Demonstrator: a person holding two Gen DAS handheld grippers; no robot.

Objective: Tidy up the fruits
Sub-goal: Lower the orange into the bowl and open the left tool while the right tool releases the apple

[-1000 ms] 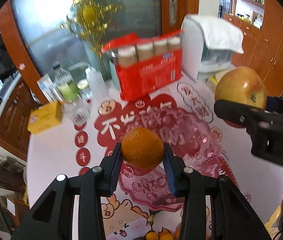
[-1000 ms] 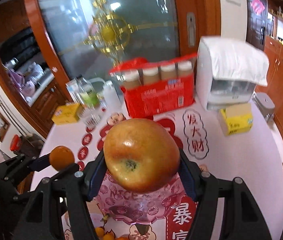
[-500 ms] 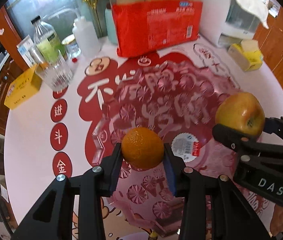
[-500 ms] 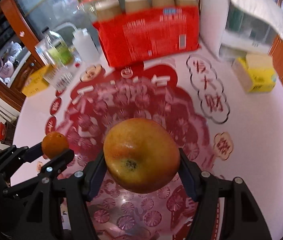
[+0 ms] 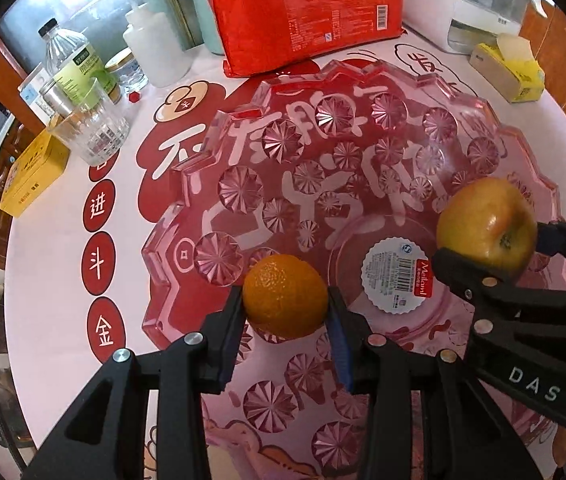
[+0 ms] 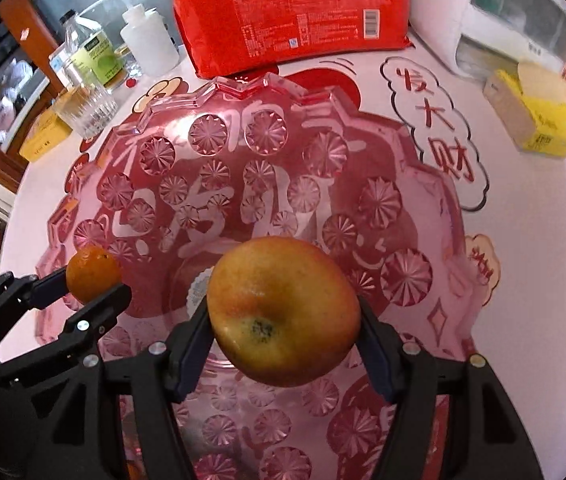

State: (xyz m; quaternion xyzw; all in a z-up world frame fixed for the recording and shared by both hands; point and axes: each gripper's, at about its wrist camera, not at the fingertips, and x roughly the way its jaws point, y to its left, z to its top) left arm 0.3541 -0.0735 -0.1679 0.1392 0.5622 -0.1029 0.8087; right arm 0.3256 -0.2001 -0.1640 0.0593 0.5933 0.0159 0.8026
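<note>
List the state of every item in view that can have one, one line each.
left tool: shut on the orange.
right tool: shut on the apple.
orange: gripped, held over the bowl.
apple: gripped, held over the bowl.
pink glass bowl: upright on the table, no fruit lying in it.
drinking glass: upright, looks empty.
plastic bottle: upright, capped.
red pack of paper cups: standing behind the bowl.

A red pack of paper cups (image 5: 307, 12) is standing at the table's (image 5: 55, 280) far edge. Left of it, a white squeeze bottle (image 5: 155, 48), a green-labelled bottle (image 5: 73, 64) and a clear tumbler (image 5: 91, 132) are sitting near a yellow box (image 5: 33, 176). A yellow tissue box (image 5: 511, 72) is lying to the right.
</note>
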